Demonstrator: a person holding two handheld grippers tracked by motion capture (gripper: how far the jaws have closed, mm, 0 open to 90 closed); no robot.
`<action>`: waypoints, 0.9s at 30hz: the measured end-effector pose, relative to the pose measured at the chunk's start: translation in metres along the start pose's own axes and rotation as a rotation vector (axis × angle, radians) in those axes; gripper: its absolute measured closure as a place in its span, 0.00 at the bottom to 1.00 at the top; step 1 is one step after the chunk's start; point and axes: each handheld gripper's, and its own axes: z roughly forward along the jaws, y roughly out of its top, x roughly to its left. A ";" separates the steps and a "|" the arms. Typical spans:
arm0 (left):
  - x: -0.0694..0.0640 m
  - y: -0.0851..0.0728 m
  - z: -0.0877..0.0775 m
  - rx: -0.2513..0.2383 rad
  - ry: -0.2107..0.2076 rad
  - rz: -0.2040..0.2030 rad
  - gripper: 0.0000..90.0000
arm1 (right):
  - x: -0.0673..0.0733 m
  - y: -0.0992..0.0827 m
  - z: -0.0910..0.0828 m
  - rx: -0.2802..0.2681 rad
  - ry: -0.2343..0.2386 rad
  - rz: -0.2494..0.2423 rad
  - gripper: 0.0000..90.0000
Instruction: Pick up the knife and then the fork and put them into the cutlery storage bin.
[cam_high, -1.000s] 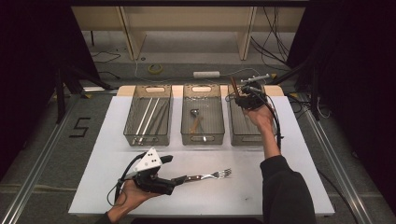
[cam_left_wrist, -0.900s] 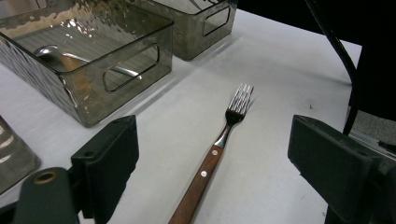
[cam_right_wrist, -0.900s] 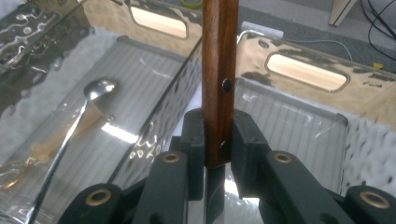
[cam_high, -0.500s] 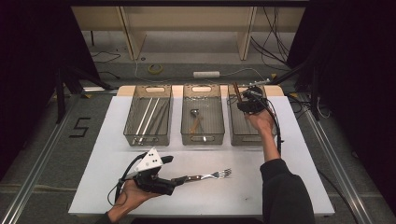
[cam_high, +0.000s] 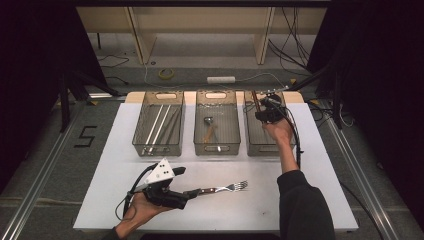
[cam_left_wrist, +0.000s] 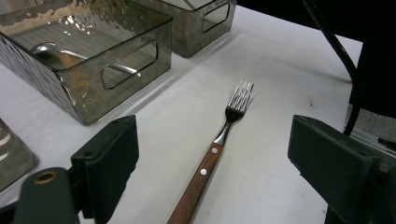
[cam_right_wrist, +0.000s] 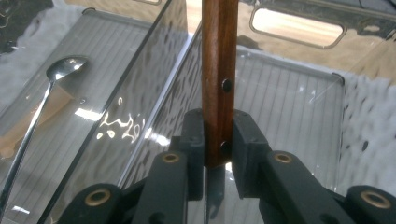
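Step in hand: sorting cutlery into three clear bins (cam_high: 218, 149).

Right gripper (cam_right_wrist: 218, 135) is clamped on a wooden-handled utensil (cam_right_wrist: 217, 70), above the right bin (cam_high: 260, 145); its working end is hidden. Next: lower, release.

Left gripper (cam_left_wrist: 212, 158) stands open, one fork (cam_left_wrist: 219, 144) on the table between its jaws; next: close on the handle.

One spoon (cam_right_wrist: 35, 112) lies in the middle bin.

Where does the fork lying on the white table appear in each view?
High view: fork lies near the front edge, tines pointing right, just off the left gripper.
Left gripper view: fork lies centred between the open jaws.
Right gripper view: not in it.
Shared landmark: the middle bin holding a spoon.
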 end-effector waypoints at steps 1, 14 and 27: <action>0.000 0.000 0.000 0.001 0.000 0.000 0.18 | 0.000 0.000 0.000 0.004 0.000 0.005 0.86; 0.000 0.000 0.000 -0.003 0.004 -0.005 0.18 | 0.002 0.000 0.002 0.035 0.040 0.021 0.75; 0.001 0.000 0.001 0.008 0.010 -0.006 0.18 | 0.000 -0.002 -0.032 -0.049 0.097 -0.017 0.46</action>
